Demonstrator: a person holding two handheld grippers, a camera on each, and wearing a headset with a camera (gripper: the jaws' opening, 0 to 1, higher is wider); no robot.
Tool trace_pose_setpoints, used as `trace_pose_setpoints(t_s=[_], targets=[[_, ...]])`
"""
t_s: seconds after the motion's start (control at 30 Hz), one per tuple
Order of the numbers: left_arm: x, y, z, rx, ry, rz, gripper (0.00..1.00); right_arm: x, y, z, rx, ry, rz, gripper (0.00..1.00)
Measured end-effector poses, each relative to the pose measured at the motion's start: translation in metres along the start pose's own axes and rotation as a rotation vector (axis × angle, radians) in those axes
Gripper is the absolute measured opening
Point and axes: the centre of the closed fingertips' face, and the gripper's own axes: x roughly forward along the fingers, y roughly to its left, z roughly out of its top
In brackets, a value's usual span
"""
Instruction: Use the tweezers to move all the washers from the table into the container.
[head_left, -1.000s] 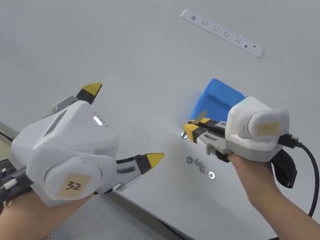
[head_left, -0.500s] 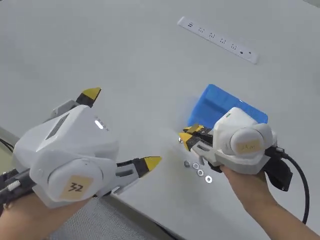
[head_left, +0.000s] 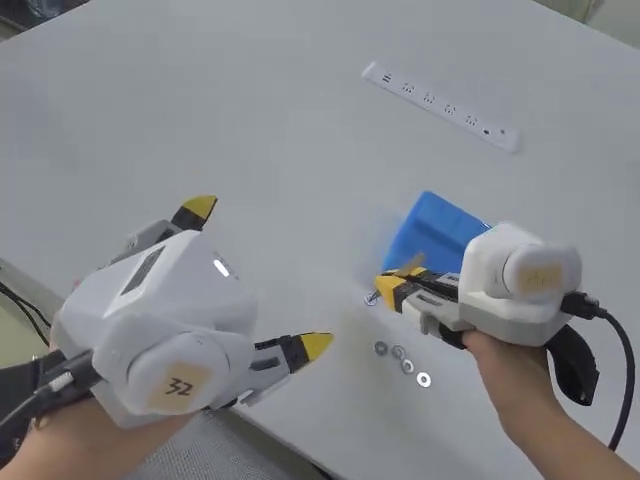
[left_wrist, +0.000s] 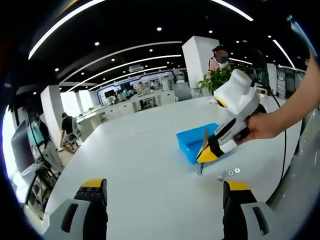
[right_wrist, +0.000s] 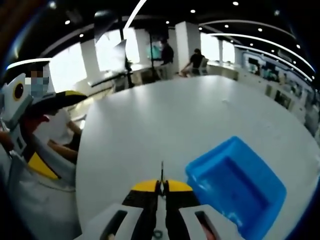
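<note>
On the white bench (head_left: 250, 120), close to its front edge, four little washers (head_left: 402, 361) lie in a short row. The blue container (head_left: 432, 230) sits just behind them, a bit farther from the edge.

The right claw (head_left: 388, 289) is squeezed tight on the tweezers (right_wrist: 161, 175) (a thin metal pair that pokes out past the yellow tips). It points down at the bench. The tip of the tweezers (left_wrist: 201, 169) is between the washers (left_wrist: 228, 174) and the near corner of the container (left_wrist: 195, 142), very low over the bench. There may be a tiny ring at the tip, but it is too small to be sure.

The left claw (head_left: 258, 276) is spread wide with nothing in it. It is held off to the left, well apart from the washers and the container.

A long white power strip (head_left: 440, 105) lies far back on the bench, well apart from the rest.
</note>
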Motion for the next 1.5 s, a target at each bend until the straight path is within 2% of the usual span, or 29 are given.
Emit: trace_pose_setpoints(t_s=[0.13, 0.27, 0.4, 0.8, 1.0, 1.23, 1.5], targets=[[0.0001, -0.0004, -0.0017, 0.012, 0.009, 0.001, 0.99, 0.0011, 0.0032, 0.0001, -0.012, -0.006, -0.002, 0.03], [0.0004, -0.0001, -0.0027, 0.012, 0.014, 0.002, 0.98, 0.0029, 0.0041, -0.0035, -0.068, 0.01, -0.013, 0.03], [0.0007, -0.0002, -0.0039, 0.02, 0.022, 0.002, 0.98, 0.0019, 0.002, -0.0024, -0.076, 0.007, -0.021, 0.04], [0.0012, -0.0003, -0.0044, 0.024, 0.025, 0.002, 0.98, 0.0025, 0.0033, -0.0004, -0.086, 0.013, -0.019, 0.04], [0.0017, -0.0001, -0.0056, 0.028, 0.031, 0.003, 0.98, 0.0044, -0.0009, 0.0009, -0.057, 0.012, -0.011, 0.04], [0.0019, 0.0005, -0.0067, 0.031, 0.036, 0.005, 0.97, 0.0054, 0.0022, -0.0004, -0.048, 0.02, -0.002, 0.04], [0.0025, 0.0009, -0.0072, 0.034, 0.038, 0.005, 0.97, 0.0063, 0.003, -0.0034, -0.082, 0.021, -0.016, 0.03]])
